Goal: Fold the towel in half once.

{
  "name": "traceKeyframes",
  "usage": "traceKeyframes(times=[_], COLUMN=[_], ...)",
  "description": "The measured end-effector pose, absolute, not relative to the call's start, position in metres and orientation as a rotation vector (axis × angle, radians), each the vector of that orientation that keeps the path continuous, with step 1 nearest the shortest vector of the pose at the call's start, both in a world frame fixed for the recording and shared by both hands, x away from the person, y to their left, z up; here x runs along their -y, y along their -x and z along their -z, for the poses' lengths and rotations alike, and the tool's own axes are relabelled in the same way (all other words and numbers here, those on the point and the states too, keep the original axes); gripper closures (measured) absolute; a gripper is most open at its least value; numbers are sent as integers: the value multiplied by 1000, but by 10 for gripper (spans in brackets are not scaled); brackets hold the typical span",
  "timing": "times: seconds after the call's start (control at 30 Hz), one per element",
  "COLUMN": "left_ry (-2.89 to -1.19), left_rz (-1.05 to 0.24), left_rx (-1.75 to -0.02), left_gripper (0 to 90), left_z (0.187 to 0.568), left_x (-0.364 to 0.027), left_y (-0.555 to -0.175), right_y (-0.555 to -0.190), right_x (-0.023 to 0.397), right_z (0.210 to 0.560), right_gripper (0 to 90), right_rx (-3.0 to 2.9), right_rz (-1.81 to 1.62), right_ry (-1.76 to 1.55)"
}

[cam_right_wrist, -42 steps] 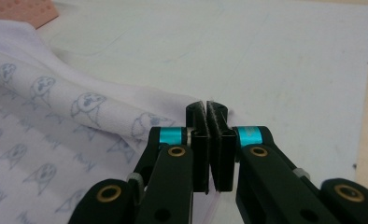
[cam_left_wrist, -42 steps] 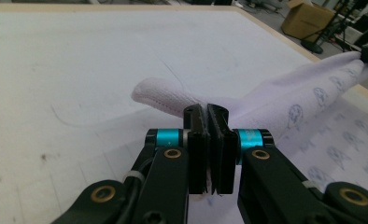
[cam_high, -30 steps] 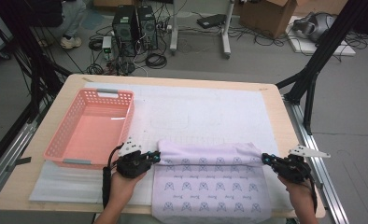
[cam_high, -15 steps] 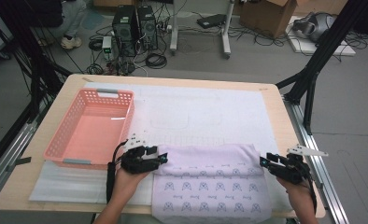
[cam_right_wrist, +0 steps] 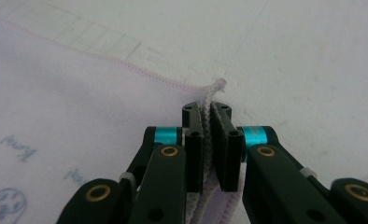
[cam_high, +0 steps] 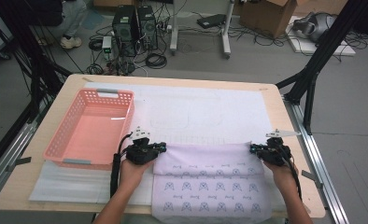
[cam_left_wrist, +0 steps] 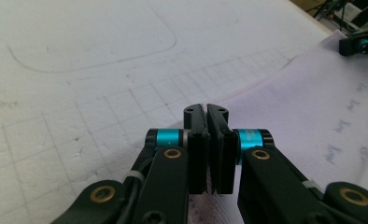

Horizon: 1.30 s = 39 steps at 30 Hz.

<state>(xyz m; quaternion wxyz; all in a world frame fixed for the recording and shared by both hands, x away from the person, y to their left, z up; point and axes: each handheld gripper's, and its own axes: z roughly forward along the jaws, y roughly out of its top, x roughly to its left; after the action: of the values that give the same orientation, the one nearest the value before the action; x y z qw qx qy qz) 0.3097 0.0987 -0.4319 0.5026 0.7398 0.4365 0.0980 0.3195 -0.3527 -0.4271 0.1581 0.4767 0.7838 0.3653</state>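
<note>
1. Step in hand, as I read it: folding the cloth point(cam_high: 205, 179). Both grippers pinch its far corners, ready for the next fold.
2. Left gripper point(cam_high: 159, 148): jaws clenched, just closed again; the cloth corner seems nipped between them, close to the basket point(cam_high: 70, 142).
3. Right gripper point(cam_high: 253, 149): jaws have just been closing and now clamp the hem point(cam_right_wrist: 209, 100), which sticks out past the tips.
4. Cloth lies flat on the table's near half, right of the basket.
5. Next probably: lift both corners together, keep the edge taut, carry it toward the near edge.
</note>
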Motion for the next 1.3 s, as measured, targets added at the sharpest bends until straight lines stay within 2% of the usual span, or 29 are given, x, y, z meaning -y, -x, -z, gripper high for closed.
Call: traceKeyframes(times=[0.07, 0.23, 0.43, 0.67, 1.0, 1.17, 1.3], left_ry=[-1766, -1724, -1709, -1723, -1751, -1765, -1767], left_rz=[-232, -234, -241, -263, -220, -213, -213], left_rx=[-1036, -997, -953, -921, -887, -883, -871], left_gripper=[864, 863, 862, 861, 860, 860, 859], left_z=[428, 423, 419, 419, 429, 435, 435], left_x=[-102, -106, -111, -109, -112, -110, -107], left_y=[-305, -292, -271, -251, -219, -216, -216], right_y=[-313, -300, -277, -256, -210, -206, -209], right_x=[355, 356, 355, 351, 359, 369, 369], right_z=[423, 417, 409, 408, 411, 417, 418], right_gripper=[807, 856, 847, 853, 854, 843, 870], right_rx=[-2222, -2187, -2138, -2120, -2140, -2148, -2152], right_rz=[-1067, -1085, -1114, -1087, -1153, -1128, -1164], right_ry=[-1337, -1300, -1234, -1194, -1182, -1214, -1221])
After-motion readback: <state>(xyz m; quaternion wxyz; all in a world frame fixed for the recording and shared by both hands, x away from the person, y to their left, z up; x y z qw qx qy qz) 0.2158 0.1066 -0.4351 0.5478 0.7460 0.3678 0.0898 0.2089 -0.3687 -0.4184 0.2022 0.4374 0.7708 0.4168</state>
